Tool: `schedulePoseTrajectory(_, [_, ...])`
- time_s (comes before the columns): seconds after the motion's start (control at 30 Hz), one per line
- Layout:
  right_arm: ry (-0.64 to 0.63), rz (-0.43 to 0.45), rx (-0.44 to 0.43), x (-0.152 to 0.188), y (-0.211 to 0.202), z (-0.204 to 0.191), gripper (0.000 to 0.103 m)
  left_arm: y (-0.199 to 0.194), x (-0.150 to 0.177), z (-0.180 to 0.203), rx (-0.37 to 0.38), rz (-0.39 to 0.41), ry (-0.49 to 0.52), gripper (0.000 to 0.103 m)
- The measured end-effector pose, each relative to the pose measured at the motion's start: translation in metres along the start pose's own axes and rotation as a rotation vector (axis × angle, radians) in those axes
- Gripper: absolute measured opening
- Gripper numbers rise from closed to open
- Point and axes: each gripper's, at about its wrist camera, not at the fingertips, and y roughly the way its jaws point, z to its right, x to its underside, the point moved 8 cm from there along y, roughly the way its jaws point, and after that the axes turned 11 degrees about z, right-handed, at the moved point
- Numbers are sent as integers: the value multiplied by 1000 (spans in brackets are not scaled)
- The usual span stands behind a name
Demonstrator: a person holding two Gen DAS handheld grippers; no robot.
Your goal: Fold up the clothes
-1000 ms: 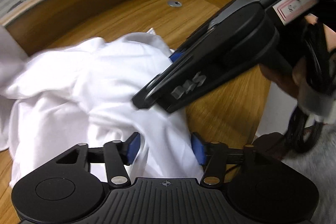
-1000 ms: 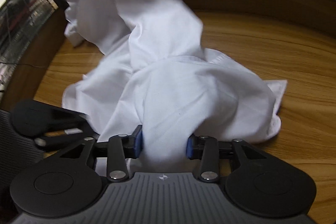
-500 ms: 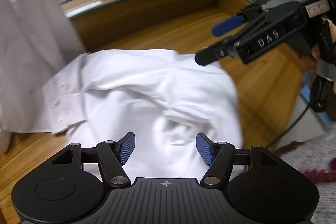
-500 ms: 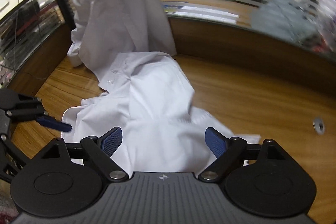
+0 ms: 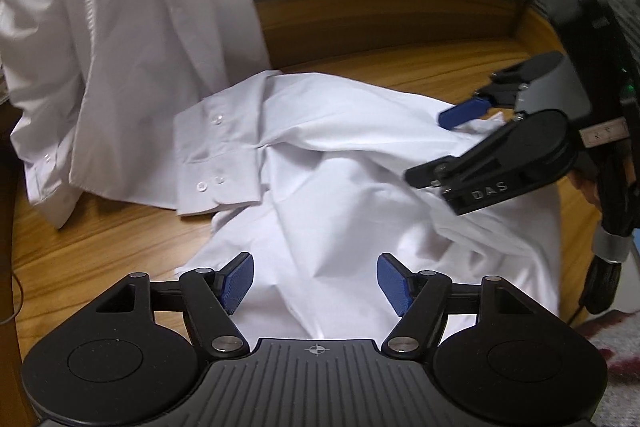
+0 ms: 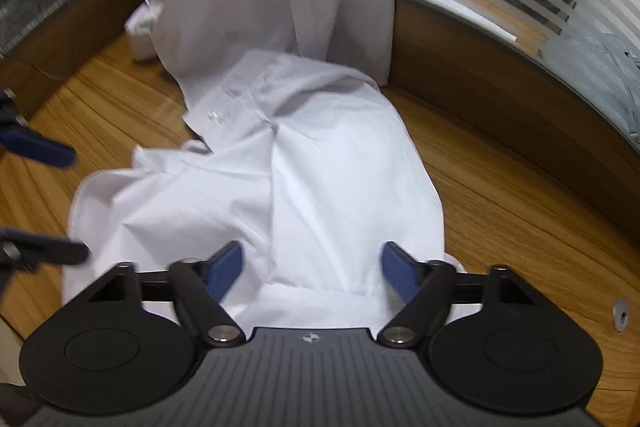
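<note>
Both tools have let go of the crumpled white cotton shirt [image 5: 332, 179], which a second ago was pinched between their pads. It now lies heaped on the wood-grain desk [image 6: 500, 195], below and ahead of each tool. Left tool [image 5: 316, 285]: jaws opening, nothing gripped. Right tool [image 6: 312, 273]: jaws closing, pads clear of the cloth. A buttoned cuff [image 5: 216, 163] lies flat; another white shirt [image 5: 120, 27] hangs behind.
</note>
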Motion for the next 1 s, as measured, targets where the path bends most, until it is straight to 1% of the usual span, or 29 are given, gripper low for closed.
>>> schedulePoseTrajectory(0.03, [0,-4,3,2,1,2,69,3,0,-1,-2,-2,-4,73])
schedulePoseTrajectory(0.1, [8,-11,-1,5,0,7,65,9,0,-2,-3,-8,-8,73])
schedulePoseTrajectory(0.13, [13,-13,-3,7,-1,9,57,12,0,-1,-5,-10,-6,74])
schedulePoseTrajectory(0.17, [19,-13,-5,9,-3,12,52,15,0,0,-6,-13,-3,74])
schedulePoseTrajectory(0.23, [46,0,-13,11,-9,19,28,21,-3,3,-9,-14,3,74])
schedulePoseTrajectory(0.33, [119,48,-16,12,-28,36,11,24,-8,10,-12,-11,5,74])
schedulePoseTrajectory(0.43, [249,111,-18,15,-57,61,6,27,-19,19,-3,13,19,75])
schedulePoseTrajectory(0.5, [339,156,-7,21,-81,80,5,29,-28,26,8,31,29,77])
schedulePoseTrajectory(0.53, [378,175,5,25,-93,90,5,31,-33,31,20,41,34,78])
schedulePoseTrajectory(0.63, [478,222,44,41,-127,117,4,39,-48,50,66,55,50,79])
schedulePoseTrajectory(0.7, [534,243,78,55,-146,135,4,44,-57,69,113,57,64,79])
schedulePoseTrajectory(0.73, [559,251,99,64,-155,143,4,45,-60,81,149,62,76,79])
schedulePoseTrajectory(0.83, [617,275,177,90,-180,167,4,45,-66,121,275,55,131,84])
schedulePoseTrajectory(0.9, [640,293,237,108,-199,184,4,44,-65,149,348,51,179,84])
schedulePoseTrajectory(0.97, [648,314,302,120,-220,202,4,43,-62,175,382,38,228,84])
schedulePoseTrajectory(1.0, [652,326,333,126,-232,213,4,43,-60,186,386,36,246,84])
